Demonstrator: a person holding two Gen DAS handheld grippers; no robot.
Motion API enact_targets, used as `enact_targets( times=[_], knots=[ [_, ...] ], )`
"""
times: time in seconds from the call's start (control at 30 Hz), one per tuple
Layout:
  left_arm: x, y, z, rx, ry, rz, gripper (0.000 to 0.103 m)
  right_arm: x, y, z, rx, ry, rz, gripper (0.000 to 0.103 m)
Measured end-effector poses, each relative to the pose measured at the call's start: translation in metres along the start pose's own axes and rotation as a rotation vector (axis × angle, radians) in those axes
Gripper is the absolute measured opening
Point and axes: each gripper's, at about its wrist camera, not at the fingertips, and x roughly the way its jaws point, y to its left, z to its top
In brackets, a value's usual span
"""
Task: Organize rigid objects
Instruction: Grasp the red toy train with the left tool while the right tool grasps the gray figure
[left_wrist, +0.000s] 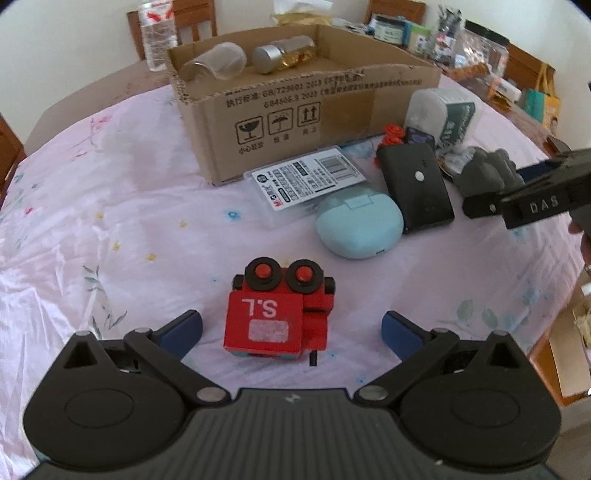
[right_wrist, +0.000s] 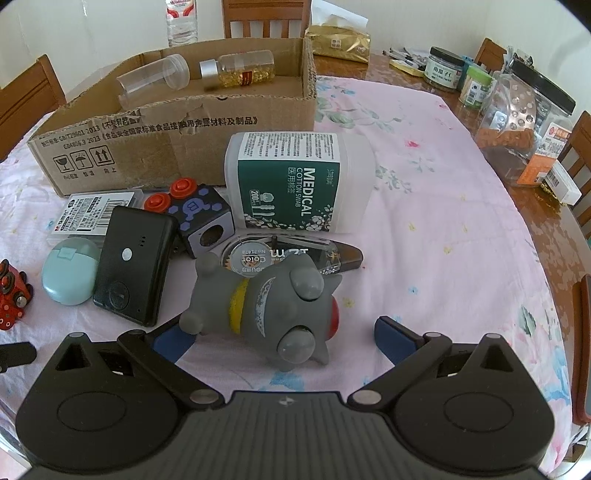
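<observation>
Beside the brown cardboard box (left_wrist: 295, 110) — pink floral tablecloth (left_wrist: 110, 221), red toy truck (left_wrist: 280, 314), pale blue case (left_wrist: 358, 227), grey figurine (right_wrist: 266, 306) — yellow-banded.

**Soft daylight, bent edges**

Both pictures are bright with soft, even light. Shadows under the red toy (left_wrist: 279, 310) and the grey toy (right_wrist: 266, 306) are pale and small. The pink cloth (left_wrist: 110, 221) looks a bit washed out. Corners go dark and round, and straight lines bend. Far clutter is fuzzy, maybe from blur.
</observation>
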Motion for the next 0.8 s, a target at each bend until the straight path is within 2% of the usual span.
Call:
enact_targets(
  times=[0.33, 0.47, 0.57, 0.7, 0.8],
  knots=[
    [-0.001, -0.003, -0.005, -0.039, -0.041, 0.029, 0.103, 0.001, 0.005, 0.0, -0.011, -0.018, 0.008, 0.103],
    [-0.002, -0.005, -0.004, -0.054, -0.033, 0.044, 0.103, 0.002, 0.005, -0.001, -0.022, -0.031, 0.015, 0.103],
    [-0.004, -0.008, -0.005, -0.037, -0.04, 0.067, 0.101, 0.001, 0.005, -0.003, -0.026, -0.044, 0.017, 0.103],
    [-0.01, -0.009, -0.004, -0.008, -0.052, 0.078, 0.086, 0.001, 0.004, -0.005, -0.034, -0.055, 0.023, 0.103],
    [-0.013, -0.006, -0.004, 0.001, -0.058, 0.071, 0.077, 0.001, 0.004, -0.005, -0.035, -0.057, 0.023, 0.103]
  ],
)
